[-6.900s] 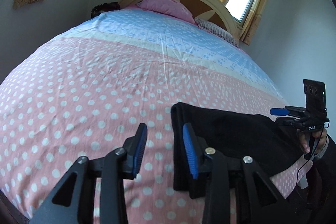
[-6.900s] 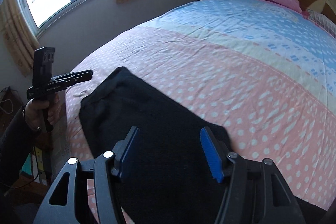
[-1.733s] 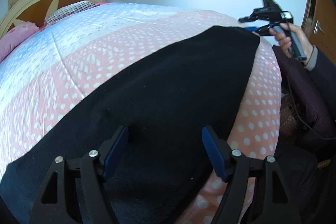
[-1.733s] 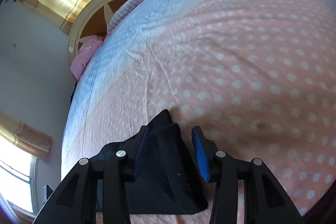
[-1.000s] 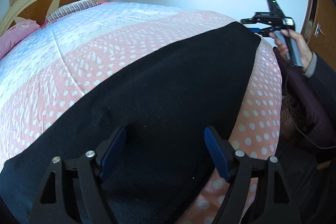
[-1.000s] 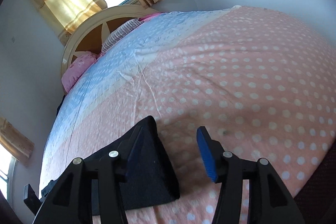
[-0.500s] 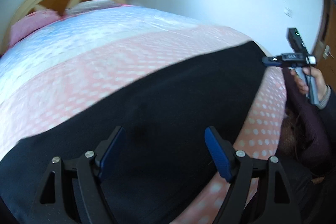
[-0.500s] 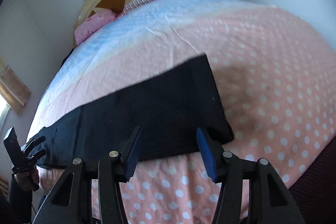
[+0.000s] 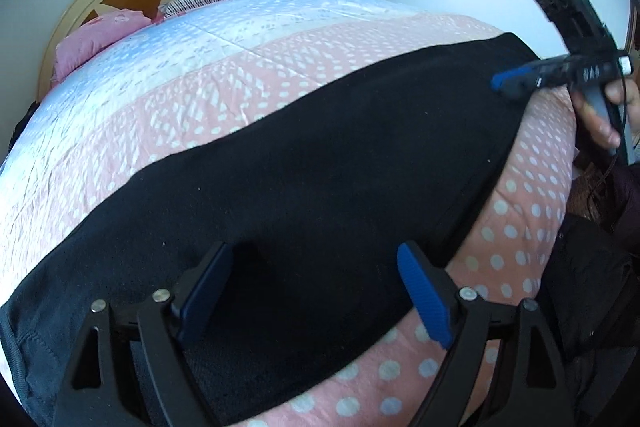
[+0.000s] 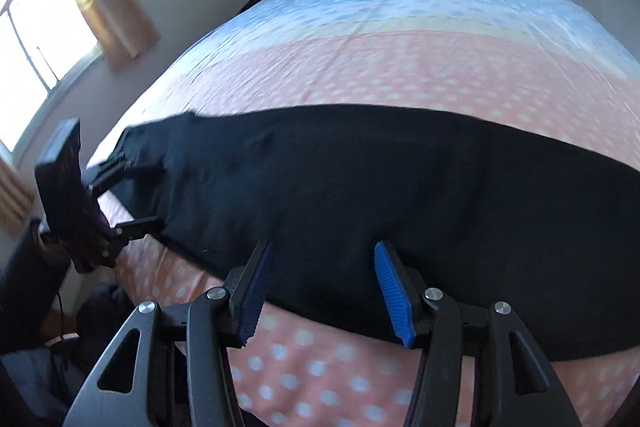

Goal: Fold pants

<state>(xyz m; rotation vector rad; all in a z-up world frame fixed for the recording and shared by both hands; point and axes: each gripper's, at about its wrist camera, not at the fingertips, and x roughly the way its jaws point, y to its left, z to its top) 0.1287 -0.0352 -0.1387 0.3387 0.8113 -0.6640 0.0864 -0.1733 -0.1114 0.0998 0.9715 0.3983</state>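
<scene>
Black pants (image 9: 320,163) lie stretched in a long band across the near edge of a pink polka-dot bed (image 9: 248,75). Left gripper (image 9: 312,291) and right gripper (image 10: 320,287) hover over them, jaws wide, holding nothing.

We saw plain black pants (image 9: 320,163) on a bedcover (image 9: 224,75) that was pink with white dots on the near side and pale blue at the far side. Both grippers were black with blue pads (image 9: 424,301). The pillow (image 9: 100,35) was pink, the curtains (image 10: 108,7) yellow-brown.
</scene>
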